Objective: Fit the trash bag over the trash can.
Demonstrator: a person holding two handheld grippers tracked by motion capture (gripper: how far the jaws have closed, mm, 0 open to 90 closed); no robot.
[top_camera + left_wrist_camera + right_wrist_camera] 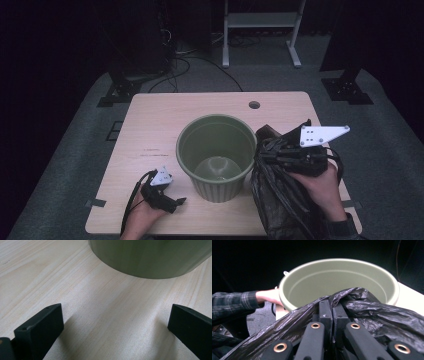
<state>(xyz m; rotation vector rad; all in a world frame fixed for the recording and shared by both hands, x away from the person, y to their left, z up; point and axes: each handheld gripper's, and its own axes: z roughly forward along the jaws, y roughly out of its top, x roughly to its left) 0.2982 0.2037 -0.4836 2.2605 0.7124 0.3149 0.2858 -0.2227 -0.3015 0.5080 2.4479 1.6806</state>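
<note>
The right gripper [270,150] is clamped on a black plastic bag [280,200], holding it bunched beside the rim of a green bucket [216,155] that stands on a wooden table [150,125]. On the bucket's other side the left gripper [172,200] rests on the tabletop, jaws wide apart around nothing.

The light wooden table [150,125] has a round cable hole [254,105] near its far edge. It stands on grey carpet [390,150]. Behind, a white metal frame [261,30] and black cables [195,62] are in a dark room.
</note>
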